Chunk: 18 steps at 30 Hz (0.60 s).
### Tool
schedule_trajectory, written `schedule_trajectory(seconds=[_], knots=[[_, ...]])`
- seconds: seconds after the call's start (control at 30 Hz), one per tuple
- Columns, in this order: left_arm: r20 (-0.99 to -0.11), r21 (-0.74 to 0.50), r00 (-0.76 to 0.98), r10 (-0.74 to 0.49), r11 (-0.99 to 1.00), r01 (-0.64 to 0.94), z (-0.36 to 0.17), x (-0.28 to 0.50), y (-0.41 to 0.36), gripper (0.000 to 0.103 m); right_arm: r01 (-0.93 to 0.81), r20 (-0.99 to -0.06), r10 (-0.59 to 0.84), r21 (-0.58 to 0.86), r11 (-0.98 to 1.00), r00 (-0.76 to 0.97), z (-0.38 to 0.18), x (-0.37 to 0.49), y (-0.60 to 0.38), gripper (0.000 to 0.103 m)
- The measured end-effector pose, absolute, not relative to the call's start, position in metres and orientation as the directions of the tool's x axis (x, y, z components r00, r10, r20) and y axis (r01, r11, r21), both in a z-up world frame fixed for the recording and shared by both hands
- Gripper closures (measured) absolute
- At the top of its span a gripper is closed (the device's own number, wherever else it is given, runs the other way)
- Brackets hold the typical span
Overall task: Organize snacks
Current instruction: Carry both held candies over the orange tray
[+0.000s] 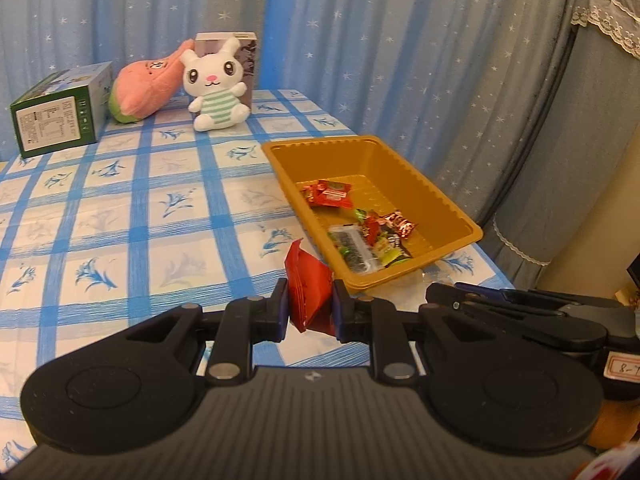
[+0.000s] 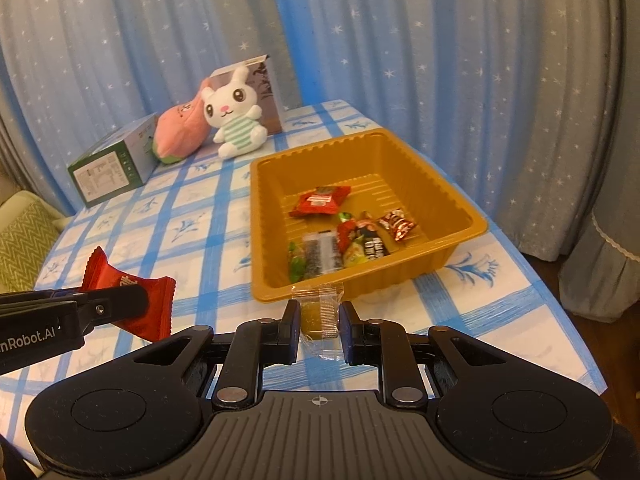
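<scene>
Your left gripper (image 1: 310,308) is clamped on a red snack packet (image 1: 308,286), held upright between the pads. Your right gripper (image 2: 320,318) is closed on a small clear-wrapped sweet (image 2: 320,312). Both snacks are off the checked tablecloth (image 1: 140,208).

The orange tray (image 1: 440,192) lies ahead and to the right of your left gripper, its long axis running from near right to far left, with several wrapped snacks (image 2: 340,236) already inside.

Your right gripper sits just short of the tray's near rim, almost square to it, so it looks nearer to a drop.
</scene>
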<state>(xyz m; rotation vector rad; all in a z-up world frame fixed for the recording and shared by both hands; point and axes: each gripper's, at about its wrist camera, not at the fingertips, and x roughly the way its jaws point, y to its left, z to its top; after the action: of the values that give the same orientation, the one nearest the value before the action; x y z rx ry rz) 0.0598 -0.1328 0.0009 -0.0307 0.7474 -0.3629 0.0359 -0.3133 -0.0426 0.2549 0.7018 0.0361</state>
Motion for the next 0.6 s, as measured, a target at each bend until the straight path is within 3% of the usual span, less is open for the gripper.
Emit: schedule_trajectory(seconds=[0.6], knots=[[-0.648,-0.191,0.645,-0.405,0.906,0.377,0.005,0.079,-0.174,0.084,0.117,-0.609,0.061,0.247,0.962,0.791,-0.030,0.046,-0.354,0.082]])
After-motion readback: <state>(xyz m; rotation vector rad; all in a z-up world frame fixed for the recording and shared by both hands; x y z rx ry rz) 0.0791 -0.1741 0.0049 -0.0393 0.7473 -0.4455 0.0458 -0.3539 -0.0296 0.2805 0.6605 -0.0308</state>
